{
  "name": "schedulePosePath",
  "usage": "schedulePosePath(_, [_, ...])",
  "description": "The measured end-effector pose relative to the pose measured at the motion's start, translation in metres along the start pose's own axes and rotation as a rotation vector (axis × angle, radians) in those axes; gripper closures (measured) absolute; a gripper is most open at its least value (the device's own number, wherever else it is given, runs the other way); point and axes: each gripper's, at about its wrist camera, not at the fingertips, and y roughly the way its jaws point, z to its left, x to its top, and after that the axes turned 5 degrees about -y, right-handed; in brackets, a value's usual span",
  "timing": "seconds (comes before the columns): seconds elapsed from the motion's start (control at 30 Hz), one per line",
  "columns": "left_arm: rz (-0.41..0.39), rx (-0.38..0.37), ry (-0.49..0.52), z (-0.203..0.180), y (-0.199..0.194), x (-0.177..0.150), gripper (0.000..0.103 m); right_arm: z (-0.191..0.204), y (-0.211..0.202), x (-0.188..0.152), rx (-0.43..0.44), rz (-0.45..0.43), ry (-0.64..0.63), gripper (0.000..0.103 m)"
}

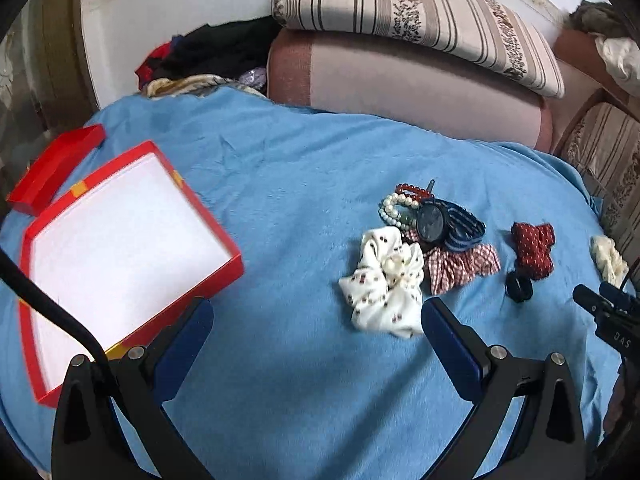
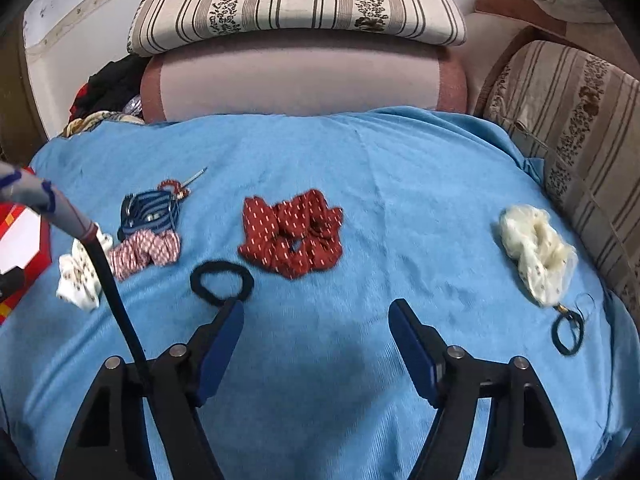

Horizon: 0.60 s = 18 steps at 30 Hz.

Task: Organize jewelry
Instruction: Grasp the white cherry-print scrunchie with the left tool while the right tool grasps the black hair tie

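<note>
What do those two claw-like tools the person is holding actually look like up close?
Both look alike. The left gripper and right gripper each have angular matte black arms with round silver bolts, ending in flat dark blue pads. A thin black cable trails beside the left one, whose far edge shows white "DAS" lettering.

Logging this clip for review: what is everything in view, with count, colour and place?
box: 1, red with white inside, open, left on the blanket
lid: 1, red, behind the box
white floral scrunchie: 1, near the centre pile
checked scrunchie: 1, red-white, beside it
striped scrunchie: 1, navy, in the pile
pearl bracelet: 1, white, in the pile
red bead bracelet: 1, back of the pile
dotted scrunchie: 1, dark red, centre
hair tie: 1, black, near centre
cream scrunchie: 1, far right
blanket: 1, blue
left gripper: open
right gripper: open
</note>
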Motion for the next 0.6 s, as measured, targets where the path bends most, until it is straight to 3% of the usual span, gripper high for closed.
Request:
schedulePosePath(0.13, [0.047, -0.049, -0.032, 0.002, 0.024, 0.011, 0.003, 0.014, 0.008, 0.005, 0.077, 0.002, -0.034, 0.024])
schedulePosePath(0.27, [0.116, -0.111, -0.056, 0.002, 0.047, 0.016, 0.022, 0.025, 0.021, 0.003, 0.104, 0.020, -0.040, 0.024])
schedulePosePath(0.47, [0.148, -0.177, -0.074, -0.001, 0.062, 0.013, 0.025, 0.023, 0.049, 0.003, 0.154, 0.076, 0.028, 0.032])
schedulePosePath(0.6, [0.182, -0.191, -0.083, -0.007, 0.075, 0.008, 0.030, 0.030, 0.062, 0.004, 0.162, 0.095, 0.027, 0.047])
